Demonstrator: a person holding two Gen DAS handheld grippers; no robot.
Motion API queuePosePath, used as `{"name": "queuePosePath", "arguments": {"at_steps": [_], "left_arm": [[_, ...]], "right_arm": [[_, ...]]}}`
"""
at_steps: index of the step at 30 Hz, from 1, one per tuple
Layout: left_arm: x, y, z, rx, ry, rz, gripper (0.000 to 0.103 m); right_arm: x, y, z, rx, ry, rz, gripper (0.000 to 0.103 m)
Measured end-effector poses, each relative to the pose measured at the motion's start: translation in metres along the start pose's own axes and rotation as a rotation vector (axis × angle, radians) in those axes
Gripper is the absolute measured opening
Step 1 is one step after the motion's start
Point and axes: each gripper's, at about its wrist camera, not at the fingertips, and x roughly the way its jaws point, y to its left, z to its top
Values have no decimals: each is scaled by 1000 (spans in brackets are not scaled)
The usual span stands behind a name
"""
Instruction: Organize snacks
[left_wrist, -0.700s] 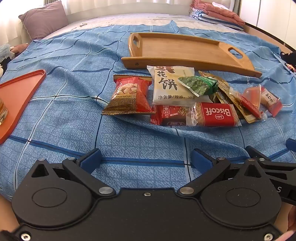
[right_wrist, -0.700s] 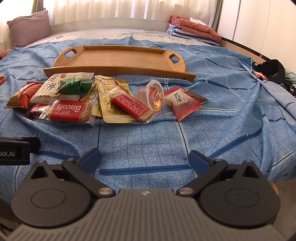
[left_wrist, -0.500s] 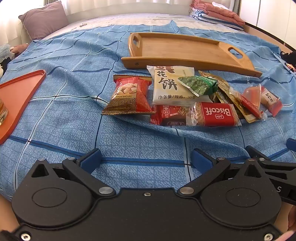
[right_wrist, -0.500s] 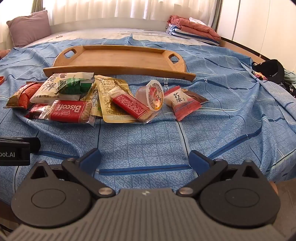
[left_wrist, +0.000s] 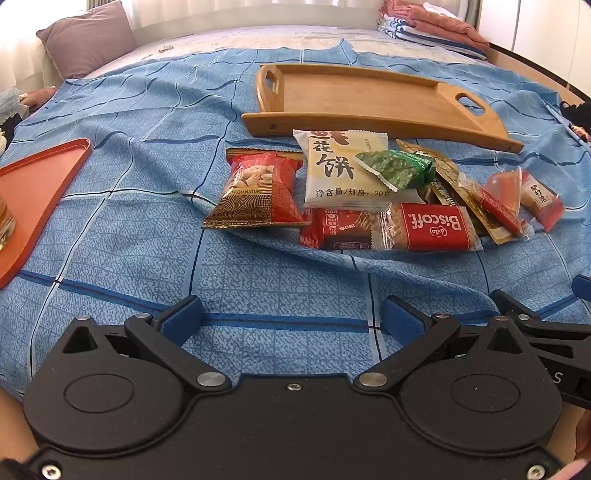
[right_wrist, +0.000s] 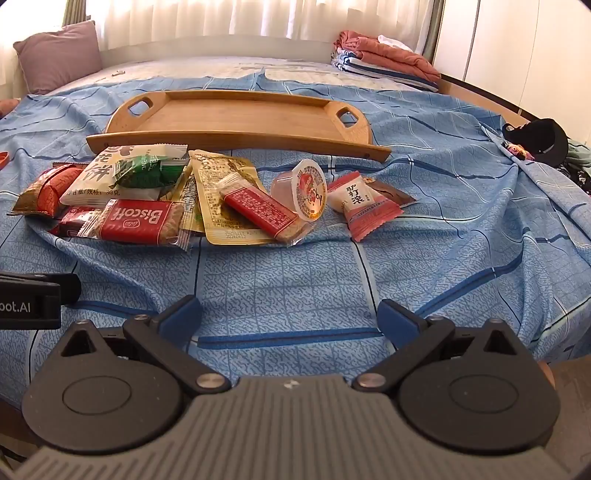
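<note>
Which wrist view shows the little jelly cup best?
The right wrist view. There the jelly cup lies on its side near the middle, its printed lid facing the camera, clear body visible. In the left wrist view the cup sits far right, edge-on and partly hidden behind a red wrapped bar.

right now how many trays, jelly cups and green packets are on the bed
wooden tray: 1
orange tray: 1
jelly cup: 1
green packet: 1
total: 4
</note>
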Motion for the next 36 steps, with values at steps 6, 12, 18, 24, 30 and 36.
{"name": "queuePosePath", "arguments": {"at_steps": [6,12,18,24,30,36], "left_arm": [[0,0,0,1,1,0,103],[0,0,0,0,2,0,103],[0,0,0,1,5,1,103],[4,0,-1,0,9,0,103],[5,0,-1,0,11,0,103],[4,0,0,1,11,1,103]], "right_arm": [[0,0,0,-4,-6,-2,103],[-1,0,-1,-3,-6,-1,103],[-1,0,-1,-4,-7,-2,103],[-2,0,-1,-3,-8,-2,103],[-1,0,-1,-3,-7,-1,103],[-2,0,-1,-6,-8,-2,103]]}}
